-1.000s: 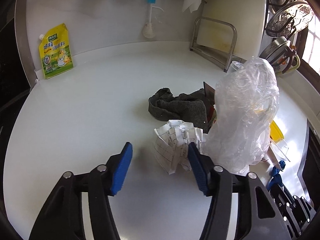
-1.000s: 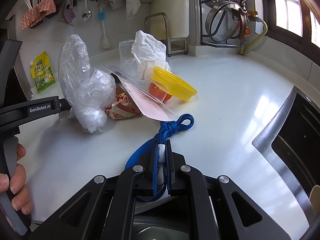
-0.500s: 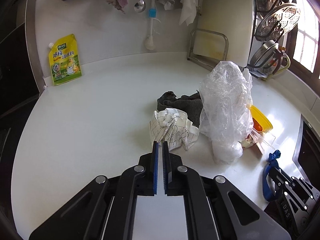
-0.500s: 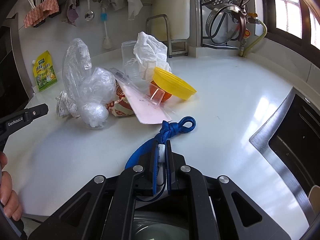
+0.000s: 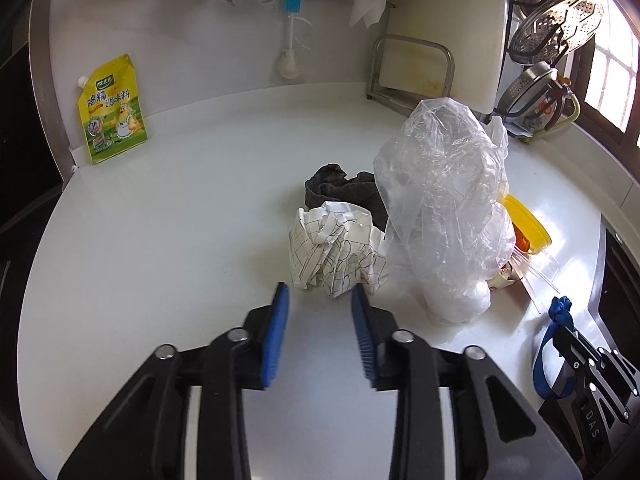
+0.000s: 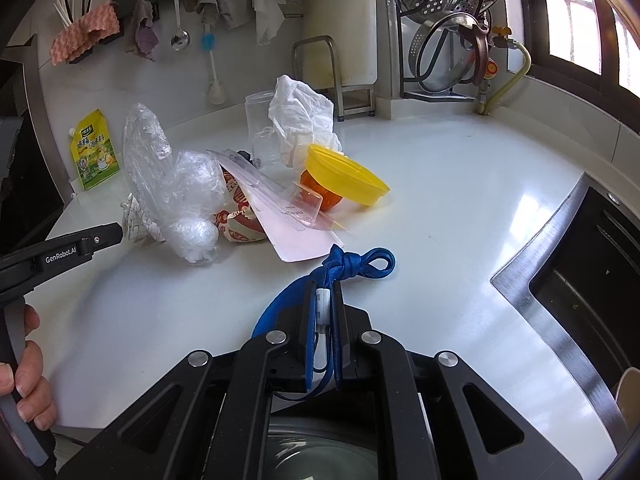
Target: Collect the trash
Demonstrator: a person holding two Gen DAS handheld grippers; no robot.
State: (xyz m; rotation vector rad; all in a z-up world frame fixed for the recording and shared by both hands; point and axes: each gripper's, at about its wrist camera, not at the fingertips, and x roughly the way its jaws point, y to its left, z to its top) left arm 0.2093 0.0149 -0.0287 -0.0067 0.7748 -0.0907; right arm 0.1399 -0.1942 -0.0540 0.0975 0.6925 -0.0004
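Left gripper (image 5: 320, 304): jaws have just been opening, from fully shut half a second ago to roughly half spread now, and nothing sits between the pads. The crumpled checked paper (image 5: 336, 252) lies at 12 o'clock, just beyond the tips, not touching. Compared with a second ago the gripper sits a bit further back from the paper, which then lay partly between the blue pads; the paper itself hasn't shifted. I read it as a missed or aborted pinch followed by a re-open for a second try.

Right gripper (image 6: 322, 312): pinched tight on the blue strap (image 6: 352, 266), unchanged across all the frames. The strap's knot lies on the counter (image 6: 460, 208) at its 12 o'clock.

Rest of the trash pile holds its position: clear plastic bag (image 5: 440, 208) at 1 o'clock of the left gripper, touching the paper's right edge; dark cloth (image 5: 344, 192) behind the paper; yellow lid (image 6: 344, 172) and printed wrapper (image 6: 240, 228) at 11–12 o'clock of the right gripper.

Meaning for the task: no trash collected by the left side yet. Next move probably needs a forward push so the pads straddle the paper before closing. Risk: the right pad could snag the plastic bag along with it.
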